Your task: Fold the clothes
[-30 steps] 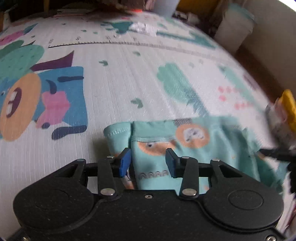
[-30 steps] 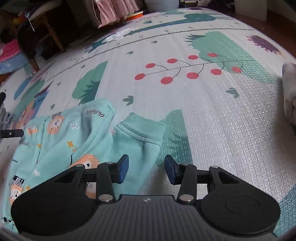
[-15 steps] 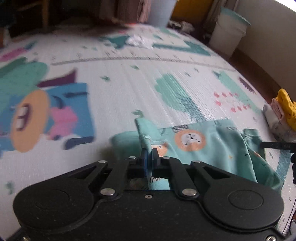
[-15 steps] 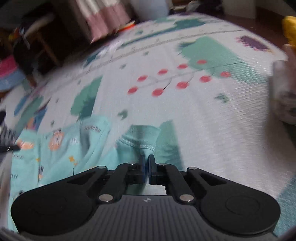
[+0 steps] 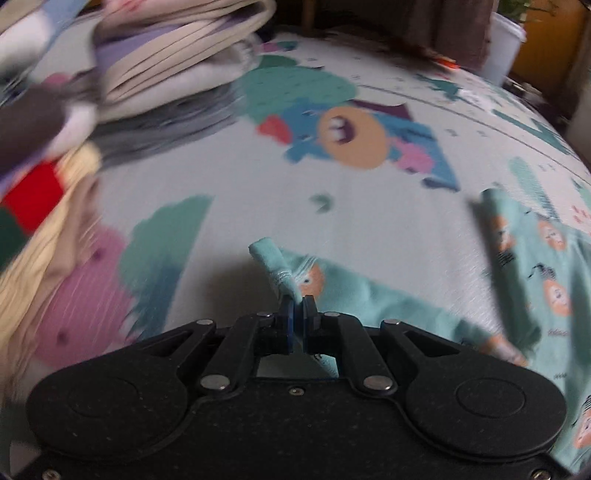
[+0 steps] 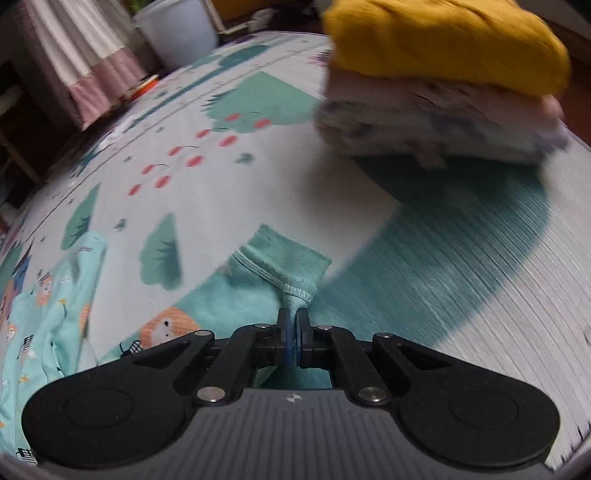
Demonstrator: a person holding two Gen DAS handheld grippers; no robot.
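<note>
Left tongs (image 5: 298, 301) and right tongs (image 6: 293, 314) each pinching stitched cuffs of soft mint printed garment (image 6: 173, 325), ribbed play mat (image 5: 277, 206)

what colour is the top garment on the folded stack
Mustard yellow top garment; clearest in the right wrist view.

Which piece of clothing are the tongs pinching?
The mint garment with orange animals, pinched at its hem. The yellow top and the pile under it lie untouched behind.

I'm looking at a home, prob a kid's room or living rm: cartoon play mat (image 5: 332, 206) covers the floor, stacks of folded clothes (image 6: 443, 85) sit on it, curtain w/ pink hem (image 6: 85, 70) and white bucket (image 6: 177, 29) at back.
</note>
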